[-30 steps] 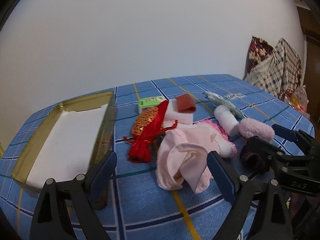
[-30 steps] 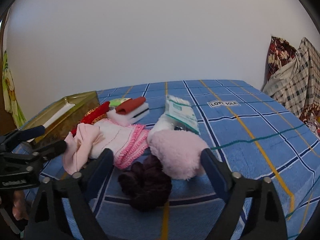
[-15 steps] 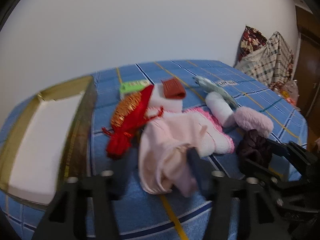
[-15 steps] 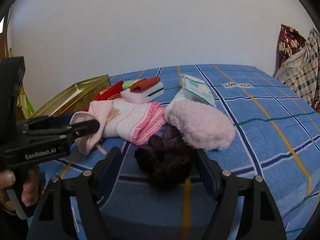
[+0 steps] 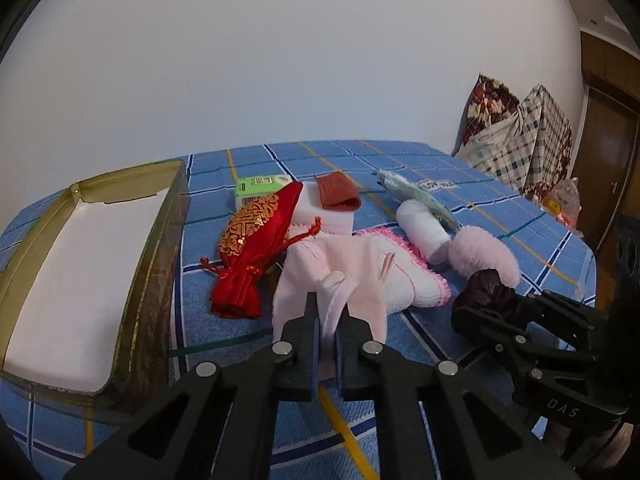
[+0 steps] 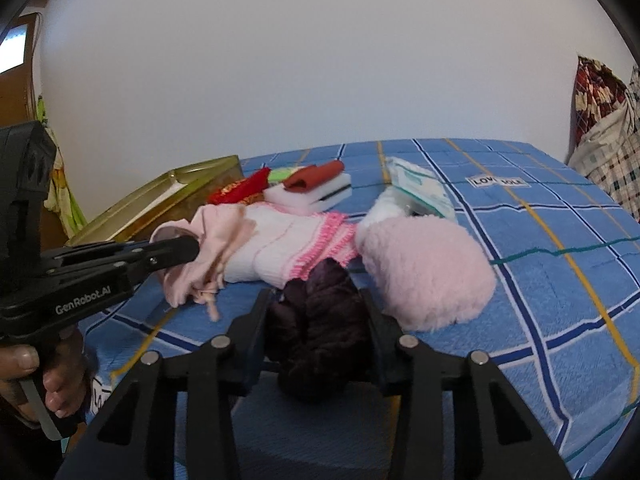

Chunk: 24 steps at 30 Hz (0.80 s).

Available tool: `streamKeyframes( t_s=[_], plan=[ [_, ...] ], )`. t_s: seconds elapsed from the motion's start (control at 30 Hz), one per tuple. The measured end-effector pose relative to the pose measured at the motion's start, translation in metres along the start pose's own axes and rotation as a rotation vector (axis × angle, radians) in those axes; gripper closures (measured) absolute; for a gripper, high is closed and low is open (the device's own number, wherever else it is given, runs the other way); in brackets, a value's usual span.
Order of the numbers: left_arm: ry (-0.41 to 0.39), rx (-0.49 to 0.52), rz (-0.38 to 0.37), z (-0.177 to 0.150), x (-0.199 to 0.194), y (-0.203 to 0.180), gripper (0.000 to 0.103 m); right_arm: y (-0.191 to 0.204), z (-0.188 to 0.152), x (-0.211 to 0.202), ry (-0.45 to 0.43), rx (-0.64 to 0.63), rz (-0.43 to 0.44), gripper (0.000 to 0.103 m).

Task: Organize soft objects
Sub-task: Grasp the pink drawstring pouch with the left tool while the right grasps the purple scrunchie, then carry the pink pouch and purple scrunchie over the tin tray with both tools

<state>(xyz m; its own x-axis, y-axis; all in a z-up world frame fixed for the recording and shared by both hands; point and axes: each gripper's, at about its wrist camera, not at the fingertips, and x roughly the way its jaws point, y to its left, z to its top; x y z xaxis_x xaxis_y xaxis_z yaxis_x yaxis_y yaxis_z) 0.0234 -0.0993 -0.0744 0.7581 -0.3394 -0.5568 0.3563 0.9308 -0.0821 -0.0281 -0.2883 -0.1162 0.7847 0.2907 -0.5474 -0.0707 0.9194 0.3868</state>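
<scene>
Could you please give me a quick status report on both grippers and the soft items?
Left gripper shut on pale pink cloth. Right gripper shut on dark maroon scrunchie. Gold tin open at left; red pouch lies between.

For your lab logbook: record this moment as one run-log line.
left gripper: shut on pale pink cloth | right gripper: shut on dark purple scrunchie | gold tin: no soft items

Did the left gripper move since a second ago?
Yes. The left gripper went forward and to the right, away from the gold metal tin, and its jaws closed on the pale pink cloth.
</scene>
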Motion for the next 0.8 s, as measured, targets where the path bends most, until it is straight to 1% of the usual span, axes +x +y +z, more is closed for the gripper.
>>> streamKeyframes(
  t_s=[0.07, 0.2, 0.3, 0.53, 0.8],
  plan=[
    [-0.030, 0.010, 0.006, -0.003, -0.006, 0.000, 0.097, 0.002, -0.001, -0.003, -0.015, -0.007, 0.017, 0.061],
    [-0.036, -0.009, 0.007, -0.005, -0.007, 0.005, 0.097, 0.007, 0.000, -0.011, -0.045, -0.021, 0.028, 0.061],
    [-0.061, -0.019, 0.002, -0.002, -0.016, 0.008, 0.097, 0.009, 0.001, -0.016, -0.069, -0.025, 0.028, 0.061],
    [-0.155, -0.005, 0.016, 0.014, -0.047, 0.007, 0.097, 0.009, 0.004, -0.025, -0.103, -0.025, 0.032, 0.061],
    [-0.227, -0.011, 0.031, 0.026, -0.076, 0.018, 0.097, 0.014, 0.011, -0.036, -0.141, -0.033, 0.047, 0.061]
  ],
)
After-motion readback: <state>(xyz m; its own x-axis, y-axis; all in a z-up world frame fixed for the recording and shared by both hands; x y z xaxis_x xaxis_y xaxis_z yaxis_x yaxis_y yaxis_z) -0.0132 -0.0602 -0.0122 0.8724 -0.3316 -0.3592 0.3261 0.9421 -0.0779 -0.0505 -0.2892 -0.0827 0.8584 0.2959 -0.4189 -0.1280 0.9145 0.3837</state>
